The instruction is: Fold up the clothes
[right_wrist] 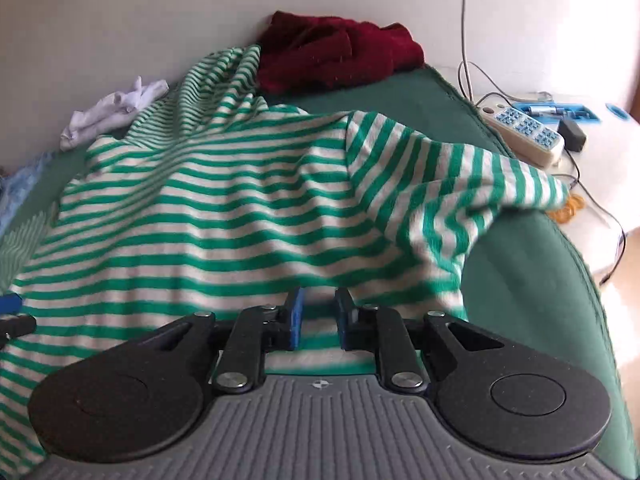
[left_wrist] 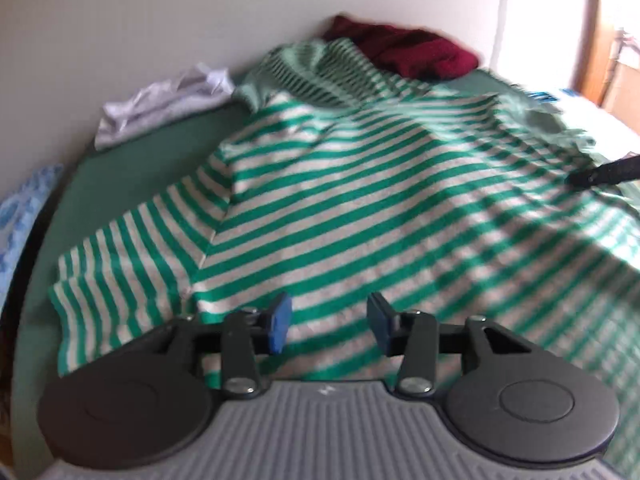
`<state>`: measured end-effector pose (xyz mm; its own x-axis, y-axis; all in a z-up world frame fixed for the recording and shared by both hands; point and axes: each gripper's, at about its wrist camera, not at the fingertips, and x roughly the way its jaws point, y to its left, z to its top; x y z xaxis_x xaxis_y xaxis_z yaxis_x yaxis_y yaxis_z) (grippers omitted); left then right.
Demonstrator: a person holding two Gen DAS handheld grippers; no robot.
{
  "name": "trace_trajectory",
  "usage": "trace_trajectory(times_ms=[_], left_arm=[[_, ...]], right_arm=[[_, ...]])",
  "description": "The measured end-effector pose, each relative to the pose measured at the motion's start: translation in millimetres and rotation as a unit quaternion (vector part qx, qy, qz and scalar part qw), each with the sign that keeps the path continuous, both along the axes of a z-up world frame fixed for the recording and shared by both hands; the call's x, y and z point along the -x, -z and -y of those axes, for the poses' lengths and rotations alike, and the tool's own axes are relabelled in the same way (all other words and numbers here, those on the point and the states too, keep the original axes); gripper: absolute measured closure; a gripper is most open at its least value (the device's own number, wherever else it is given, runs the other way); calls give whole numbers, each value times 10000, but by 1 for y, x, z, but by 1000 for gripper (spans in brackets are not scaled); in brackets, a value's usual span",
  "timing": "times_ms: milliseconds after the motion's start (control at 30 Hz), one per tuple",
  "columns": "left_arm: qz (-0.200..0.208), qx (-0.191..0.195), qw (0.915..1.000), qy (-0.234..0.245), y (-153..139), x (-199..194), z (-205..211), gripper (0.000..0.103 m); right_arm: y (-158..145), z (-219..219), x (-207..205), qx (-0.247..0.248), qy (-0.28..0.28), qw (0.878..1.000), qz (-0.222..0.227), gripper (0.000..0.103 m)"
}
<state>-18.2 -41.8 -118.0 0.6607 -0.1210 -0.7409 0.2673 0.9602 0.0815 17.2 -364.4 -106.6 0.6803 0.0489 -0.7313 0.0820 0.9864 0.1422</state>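
There is one striped shirt (right_wrist: 208,208), one dark red top (right_wrist: 336,56), one white cloth (right_wrist: 116,108), one power strip (right_wrist: 524,130) and two grippers.

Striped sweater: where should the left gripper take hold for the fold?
On the striped sweater, grip the near hem, coming in low from the front edge. It lies flat under the open left gripper, while the sleeve beside it is rumpled.

Striped shirt (right_wrist: 224,208) covers most of green surface (right_wrist: 528,280); bare strip free on right. Maroon garment (right_wrist: 340,54), white cloth (right_wrist: 116,108) block far edge by wall.
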Motion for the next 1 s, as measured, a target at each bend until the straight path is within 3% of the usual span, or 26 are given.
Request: trace_trajectory(times_ms=[33,67,200,233,267,333,433,467,500,600,667,767,800,867,1000], left_arm=[[50,22,9999,-137,3,-3,-3,52],[6,64,9996,-284,2,-4,-7,52],[-30,-43,9972,-752,1,0,-17,49],[-15,-84,9964,-844,0,2,-19,51],[-10,-39,9960,-898,-3,2,-16,57],[2,35,9950,-995,-8,1,-10,56],[71,-400,9947,-947,-3,-3,10,53],[89,-554,9939,-946,-1,-5,16,52],[91,-603,9931,-1000,0,-6,15,49],[70,-788,9909,-1090,-2,-6,13,51],[129,-796,9923,-941,-4,-4,17,51],[212,-811,9939,-722,-6,-2,22,40],[192,-850,9939,-680,-3,-3,23,40],[177,-852,9939,-677,1,-4,21,42],[217,-813,9947,-598,1,3,12,48]], right_arm=[[1,7,-7,40,-4,10000,71,99],[0,19,-11,164,135,9998,59,103],[-3,63,-21,222,349,9991,-37,103],[-2,63,-22,164,318,9994,-11,99],[-1,62,-23,104,282,9995,19,87],[0,60,-25,-17,210,9997,79,85],[3,57,-27,-199,103,9996,168,87],[4,56,-28,-259,67,9994,198,98],[5,55,-29,-320,32,9992,228,103],[1,62,-31,-488,47,9987,142,103],[-5,57,-23,-718,-182,9972,95,83],[-5,37,-11,-909,-818,9924,136,85],[-2,35,-7,-707,-697,9949,151,85],[4,40,-1,-507,-321,9979,246,102],[1,45,13,-562,-68,9983,145,95]])
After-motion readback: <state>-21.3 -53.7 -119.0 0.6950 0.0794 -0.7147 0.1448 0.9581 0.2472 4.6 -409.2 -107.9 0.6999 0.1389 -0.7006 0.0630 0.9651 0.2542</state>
